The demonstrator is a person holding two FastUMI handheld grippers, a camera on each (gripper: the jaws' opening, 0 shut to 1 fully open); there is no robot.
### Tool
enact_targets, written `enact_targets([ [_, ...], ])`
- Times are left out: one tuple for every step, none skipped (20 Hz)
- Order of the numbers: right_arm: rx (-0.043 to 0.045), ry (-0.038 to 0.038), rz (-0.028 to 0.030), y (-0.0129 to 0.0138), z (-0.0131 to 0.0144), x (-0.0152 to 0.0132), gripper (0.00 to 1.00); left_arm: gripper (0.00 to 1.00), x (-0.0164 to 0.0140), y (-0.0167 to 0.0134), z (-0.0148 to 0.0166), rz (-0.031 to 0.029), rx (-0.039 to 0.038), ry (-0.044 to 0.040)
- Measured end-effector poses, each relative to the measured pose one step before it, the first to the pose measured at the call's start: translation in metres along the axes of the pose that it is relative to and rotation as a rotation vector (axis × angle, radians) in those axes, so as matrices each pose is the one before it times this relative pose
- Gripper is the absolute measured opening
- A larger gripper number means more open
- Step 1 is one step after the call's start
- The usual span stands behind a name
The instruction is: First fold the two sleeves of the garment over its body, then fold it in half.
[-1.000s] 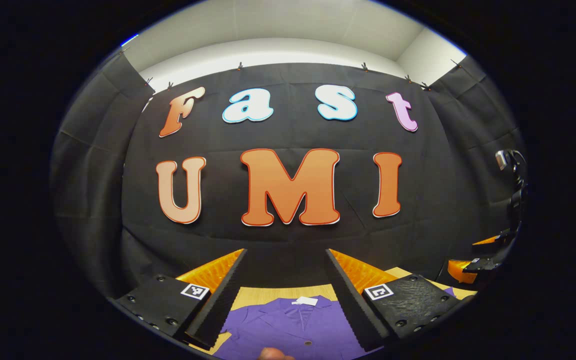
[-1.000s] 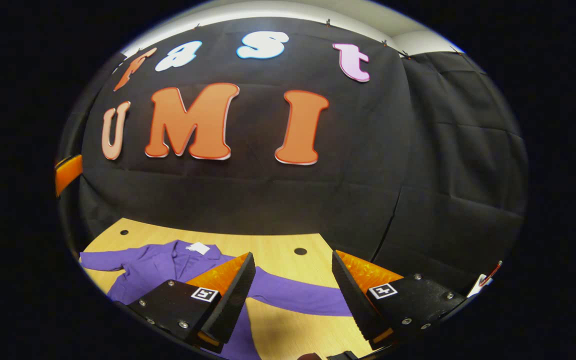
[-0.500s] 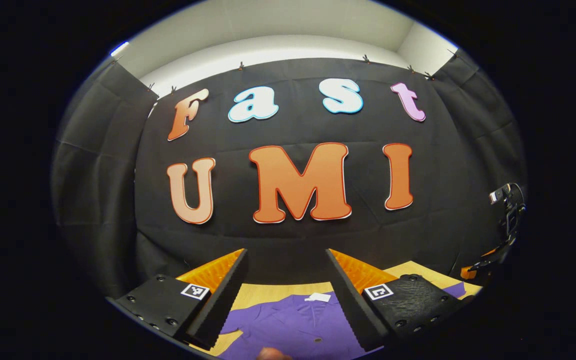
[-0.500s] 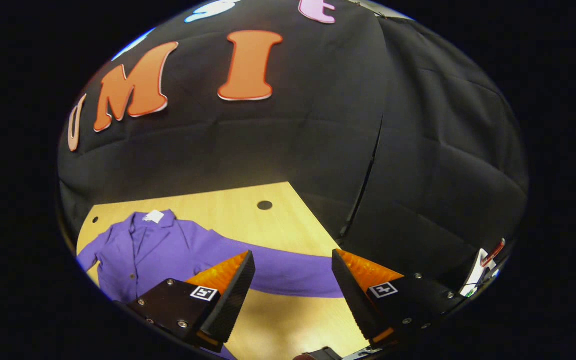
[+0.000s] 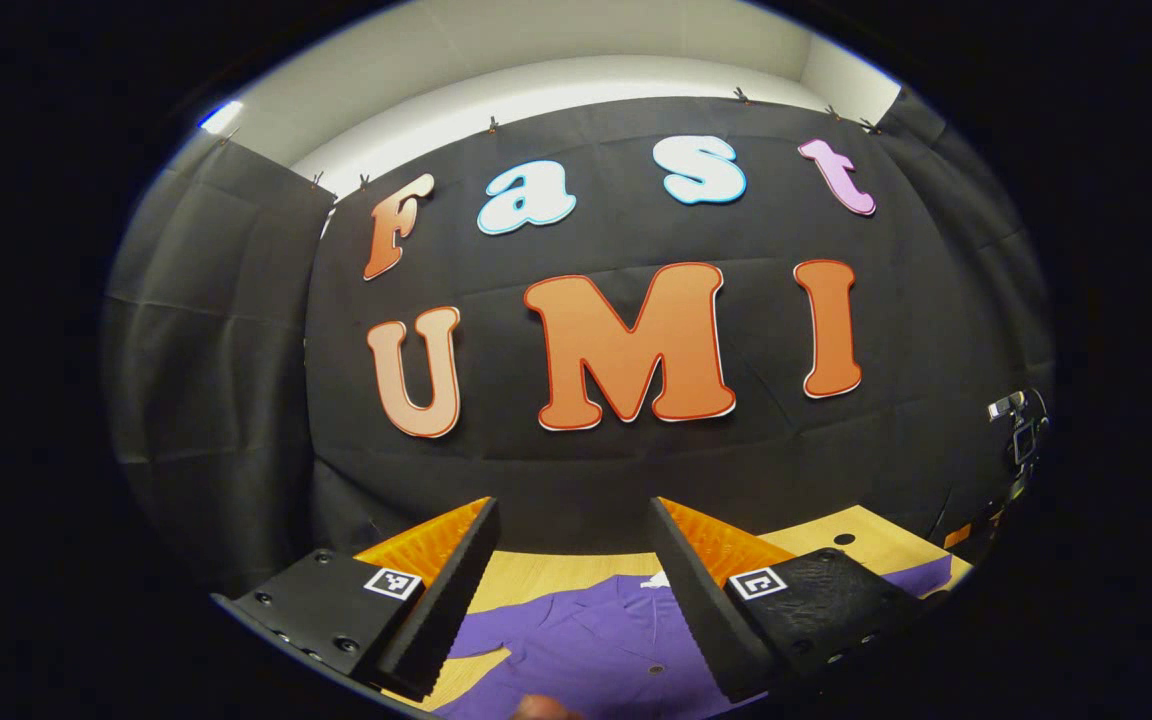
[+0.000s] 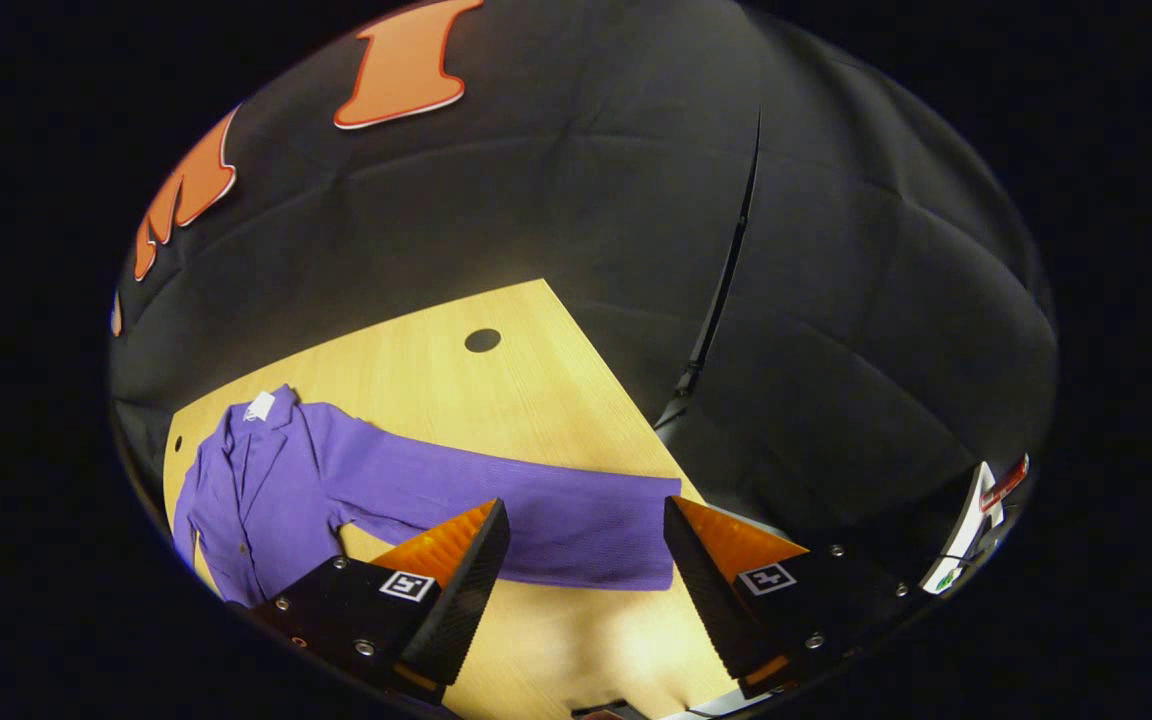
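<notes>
Right gripper view: your right gripper (image 6: 586, 545) gapes wide, holding nothing, framing sleeve (image 6: 576, 515) cuff, likely first grab. Left gripper (image 5: 571, 570) also wide above garment (image 5: 596, 650).

In the right gripper view the jacket (image 6: 266, 480) lies flat on the table (image 6: 496, 390), its collar toward the booth wall behind. One sleeve (image 6: 526, 510) stretches out to the right, its cuff between and just beyond the spread fingers of the right gripper (image 6: 586, 570). A round hole (image 6: 482, 340) sits in the tabletop behind the sleeve.
</notes>
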State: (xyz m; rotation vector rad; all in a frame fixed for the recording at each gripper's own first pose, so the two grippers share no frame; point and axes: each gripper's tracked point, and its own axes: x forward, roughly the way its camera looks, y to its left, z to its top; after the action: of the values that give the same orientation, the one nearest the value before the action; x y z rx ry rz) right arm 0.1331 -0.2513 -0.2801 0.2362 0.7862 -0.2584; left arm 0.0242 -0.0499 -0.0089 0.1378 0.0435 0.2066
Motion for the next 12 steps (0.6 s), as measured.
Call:
enact_targets([
  [0.00665, 0.04036, 0.00045, -0.00307, -0.00259, 0.00709, 0.94, 0.96, -0.00067, -0.00149, -0.00454, 0.00861, 0.00298, 0.01035],
  [0.00479, 0.03488, -0.00047, -0.00402, -0.0026, 0.00855, 0.94, 0.96, -0.00076, 0.0002, -0.00069, 0.0085, 0.00577, 0.0094],
  [0.00674, 0.04071, -0.00122, -0.00576, -0.00304, 0.00743, 0.94, 0.96, -0.00031, -0.00105, -0.00294, 0.00898, 0.00763, 0.0077],
  [0.00624, 0.03305, -0.00521, -0.00819, -0.00447, 0.00885, 0.94, 0.96, -0.00136, -0.00156, -0.00112, 0.00638, 0.00715, 0.00798],
  [0.00458, 0.04382, -0.00027, -0.00624, -0.00503, 0.00786, 0.94, 0.96, -0.0015, -0.00186, -0.00429, 0.0045, 0.00981, 0.01126],
  [0.00537, 0.03964, 0.00146, -0.0051, -0.00465, 0.00542, 0.94, 0.95, -0.00199, -0.00192, -0.00221, 0.0041, 0.00833, 0.00863],
  [0.00289, 0.04202, 0.01503, -0.00171, -0.00503, 0.00715, 0.95, 0.96, -0.00028, -0.00275, -0.00332, 0.0021, 0.00633, 0.01013],
  [0.0202, 0.04139, 0.0104, -0.00032, -0.0062, 0.00611, 0.94, 0.96, -0.0014, -0.00167, -0.00088, 0.00181, 0.00409, 0.01002],
  [0.02296, 0.042, 0.0259, 0.00235, -0.00543, 0.00735, 0.95, 0.96, -0.00034, -0.00275, -0.00318, 0.00089, 0.00384, 0.00903],
  [0.01882, 0.03053, 0.00113, -0.00326, -0.00304, 0.00711, 0.94, 0.96, 0.00079, -0.00281, -0.00115, 0.00023, 0.00421, 0.00688],
  [0.00289, 0.02029, 0.0034, -0.00484, -0.00056, 0.00555, 0.95, 0.98, -0.00086, -0.00354, -0.00213, -0.00091, 0.00619, 0.00858],
  [0.0009, 0.01252, -0.01349, -0.00374, 0.0, 0.00462, 0.95, 0.99, -0.00118, -0.0018, -0.0017, 0.00112, 0.0063, 0.00632],
])
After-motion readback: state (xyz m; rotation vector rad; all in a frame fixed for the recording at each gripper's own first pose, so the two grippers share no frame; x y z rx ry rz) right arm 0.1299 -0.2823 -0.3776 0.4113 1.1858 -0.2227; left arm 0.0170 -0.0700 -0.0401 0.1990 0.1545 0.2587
